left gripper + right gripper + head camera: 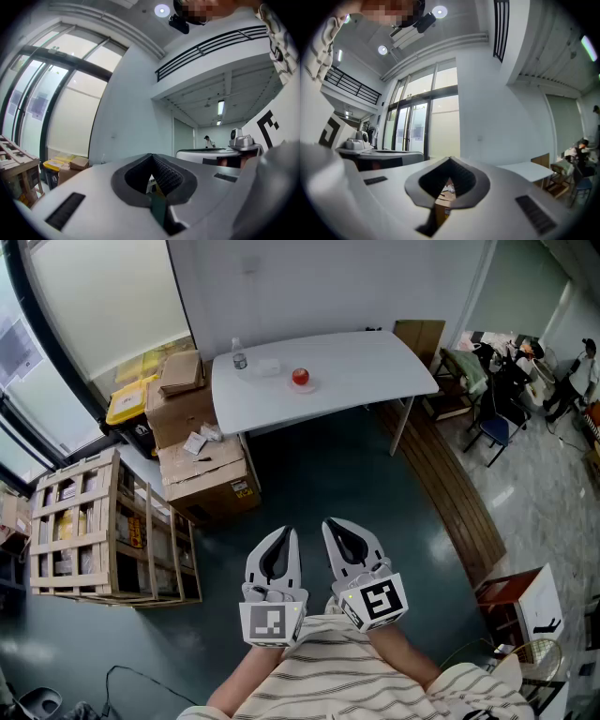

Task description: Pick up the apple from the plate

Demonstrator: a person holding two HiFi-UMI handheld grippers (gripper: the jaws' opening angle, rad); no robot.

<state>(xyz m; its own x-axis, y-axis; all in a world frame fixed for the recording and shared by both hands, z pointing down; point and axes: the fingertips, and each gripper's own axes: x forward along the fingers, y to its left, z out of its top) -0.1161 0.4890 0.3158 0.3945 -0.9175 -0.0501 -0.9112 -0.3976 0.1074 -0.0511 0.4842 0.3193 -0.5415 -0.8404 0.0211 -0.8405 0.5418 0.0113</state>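
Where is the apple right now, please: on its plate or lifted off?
On its plate: the red apple sits on the small plate on the white table.

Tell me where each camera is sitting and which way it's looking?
Head view: on the person's head, looking steeply down at the floor and the white table with the apple; shows the striped shirt, left gripper and right gripper.
Left gripper view: on the left gripper, looking forward along its shut jaws at a wall and windows; striped shirt top right.
Right gripper view: on the right gripper, looking forward along its shut jaws at windows and wall; striped shirt top left.
Shared: head and right gripper views both show the white table; each gripper view catches the other gripper.
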